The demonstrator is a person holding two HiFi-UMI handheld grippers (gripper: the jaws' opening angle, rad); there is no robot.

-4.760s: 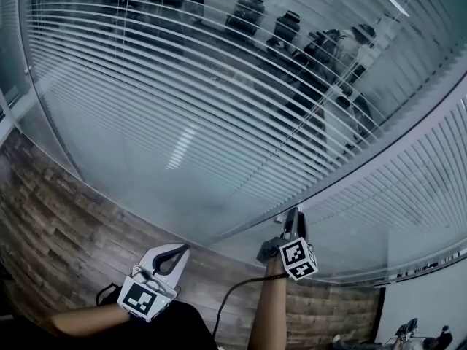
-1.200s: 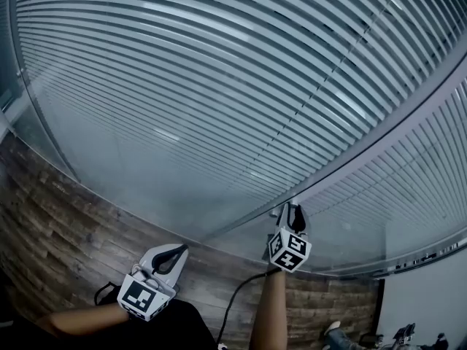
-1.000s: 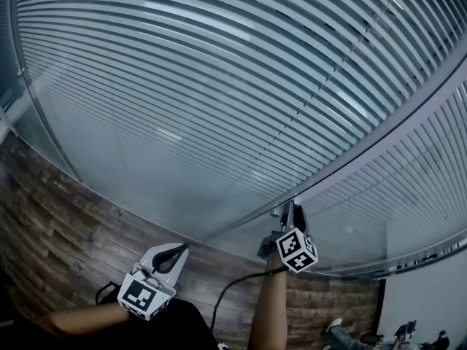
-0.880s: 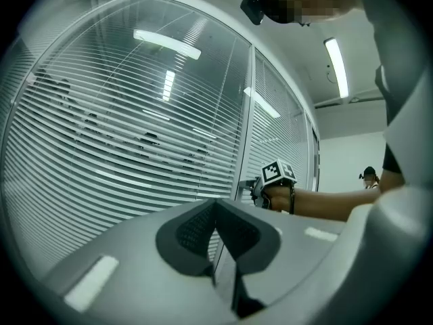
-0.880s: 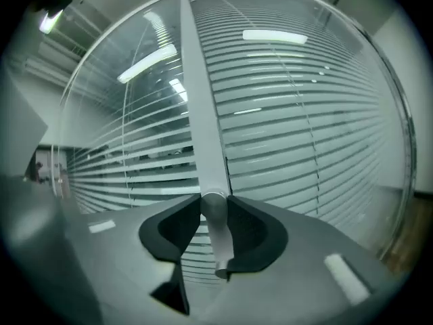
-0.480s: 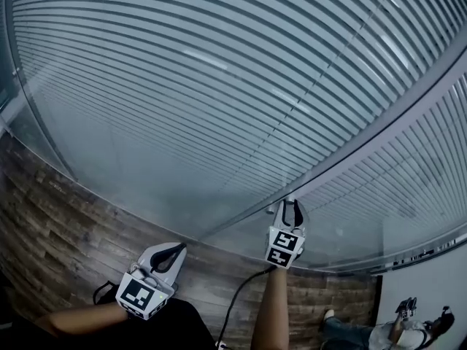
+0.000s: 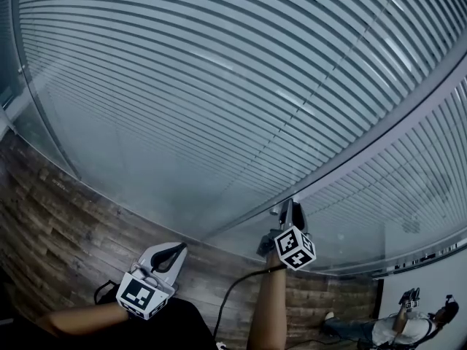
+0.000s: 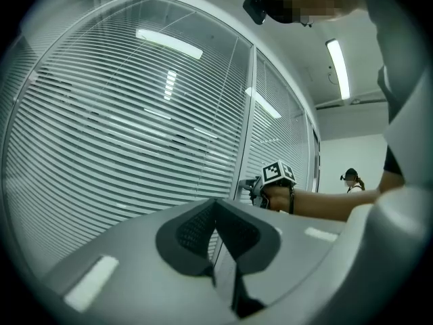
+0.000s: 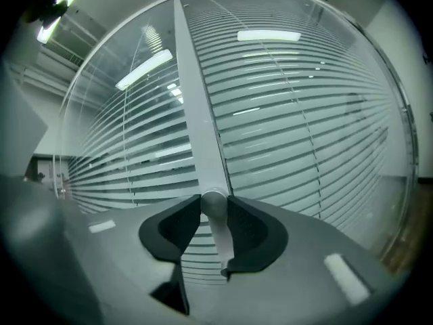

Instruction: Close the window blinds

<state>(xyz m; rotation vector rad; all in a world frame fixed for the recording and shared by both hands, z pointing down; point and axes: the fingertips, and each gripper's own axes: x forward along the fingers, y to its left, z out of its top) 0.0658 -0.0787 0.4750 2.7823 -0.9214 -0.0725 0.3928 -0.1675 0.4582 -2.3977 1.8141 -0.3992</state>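
Note:
White slatted blinds (image 7: 219, 86) sit behind glass panes, their slats tilted nearly flat, with little showing through. A grey upright frame (image 7: 357, 155) divides two panes. My right gripper (image 7: 290, 208) is at that frame, low down. In the right gripper view a small round metal knob (image 9: 214, 203) on the frame (image 9: 196, 114) sits between both pads, which press on it; my right gripper (image 9: 214, 200) is shut on it. My left gripper (image 7: 175, 250) hangs lower left, away from the glass, shut and holding nothing. In the left gripper view, beyond my left gripper (image 8: 216, 208), the right gripper (image 8: 252, 187) shows against the frame.
Wood-plank floor (image 7: 58, 217) runs along the foot of the glass wall. A black cable (image 7: 233, 297) trails from the right gripper. A person (image 7: 408, 323) is at the far lower right, beyond the wall's end, and shows small in the left gripper view (image 8: 352, 179).
The slats have turned from open, with chairs and people visible behind them, to nearly flat. My right gripper's marker cube has twisted back and forth at the knob. The left gripper stayed put.

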